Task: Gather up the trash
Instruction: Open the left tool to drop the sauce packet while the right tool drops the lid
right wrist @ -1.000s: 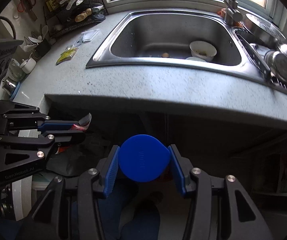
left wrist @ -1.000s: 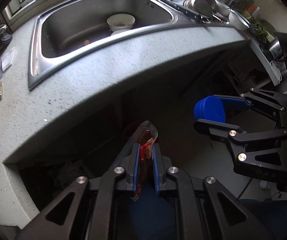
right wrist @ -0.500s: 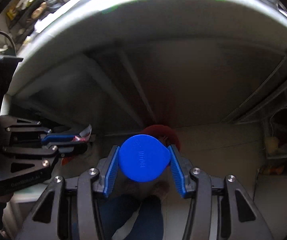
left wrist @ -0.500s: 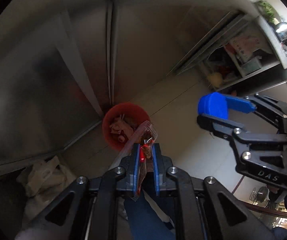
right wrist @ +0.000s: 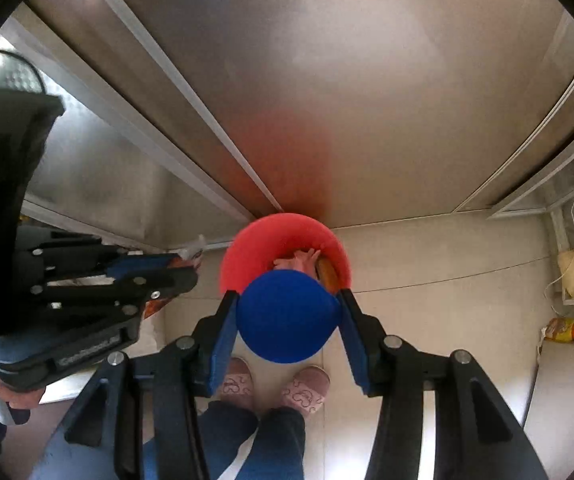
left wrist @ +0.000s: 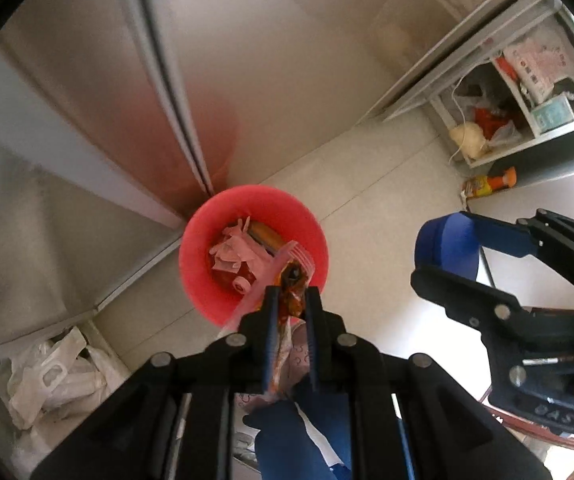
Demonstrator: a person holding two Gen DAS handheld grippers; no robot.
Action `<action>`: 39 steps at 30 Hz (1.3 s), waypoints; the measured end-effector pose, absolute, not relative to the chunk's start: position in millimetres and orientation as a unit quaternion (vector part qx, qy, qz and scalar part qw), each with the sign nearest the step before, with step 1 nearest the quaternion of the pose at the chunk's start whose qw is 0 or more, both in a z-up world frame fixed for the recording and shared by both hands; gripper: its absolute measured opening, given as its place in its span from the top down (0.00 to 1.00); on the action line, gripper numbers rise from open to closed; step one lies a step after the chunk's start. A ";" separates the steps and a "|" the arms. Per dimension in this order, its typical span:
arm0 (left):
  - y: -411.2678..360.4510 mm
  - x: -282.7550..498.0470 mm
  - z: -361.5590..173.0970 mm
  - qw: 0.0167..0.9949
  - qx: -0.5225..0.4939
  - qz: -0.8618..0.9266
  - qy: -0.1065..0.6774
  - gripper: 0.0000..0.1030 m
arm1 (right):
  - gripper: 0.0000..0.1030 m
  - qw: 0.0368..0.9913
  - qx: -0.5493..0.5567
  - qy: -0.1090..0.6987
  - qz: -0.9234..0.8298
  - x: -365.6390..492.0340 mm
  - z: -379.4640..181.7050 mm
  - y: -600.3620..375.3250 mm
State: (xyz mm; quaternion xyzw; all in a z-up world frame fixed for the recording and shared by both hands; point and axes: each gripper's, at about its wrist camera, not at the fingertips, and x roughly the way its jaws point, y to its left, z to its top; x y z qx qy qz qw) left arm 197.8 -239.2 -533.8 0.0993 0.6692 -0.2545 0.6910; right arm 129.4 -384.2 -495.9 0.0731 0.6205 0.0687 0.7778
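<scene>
A red trash bin (left wrist: 207, 280) stands on the floor against the cabinet doors, with scraps of trash inside; it also shows in the right wrist view (right wrist: 255, 240). My left gripper (left wrist: 291, 292) is shut on a crumpled orange-brown wrapper (left wrist: 291, 280) and holds it over the bin's near rim. My right gripper (right wrist: 287, 308) is shut on a blue round lid (right wrist: 287, 316), held above the bin's near side. The blue lid also shows in the left wrist view (left wrist: 447, 240), to the right of the bin.
Metal cabinet doors (right wrist: 327, 100) rise behind the bin. White plastic bags (left wrist: 51, 376) lie at lower left. An open shelf (left wrist: 527, 100) with packets stands at right, an orange bottle (left wrist: 491, 182) on the floor beside it. The person's slippered feet (right wrist: 275, 388) stand below.
Both grippers swung down from the sink counter to the floor and moved closer over the red bin, each still holding its item.
</scene>
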 end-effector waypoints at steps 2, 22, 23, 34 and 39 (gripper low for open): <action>-242.1 197.7 -532.2 0.693 0.114 -0.247 0.667 0.85 | 0.55 0.774 0.088 0.624 0.069 126.4 -498.1 -387.9; -225.8 202.0 -541.0 0.703 0.149 -0.217 0.660 0.18 | 0.55 0.759 0.086 0.639 0.086 135.0 -508.5 -390.2; -221.9 199.8 -542.1 0.699 0.151 -0.216 0.665 0.17 | 0.55 0.758 0.085 0.641 0.089 136.2 -509.1 -388.0; -171.6 180.0 -543.5 0.686 0.122 -0.188 0.692 0.08 | 0.55 0.755 0.045 0.643 0.122 147.6 -514.3 -363.4; -154.8 177.7 -541.3 0.691 0.112 -0.162 0.696 0.00 | 0.22 0.754 0.041 0.644 0.122 146.8 -515.8 -354.4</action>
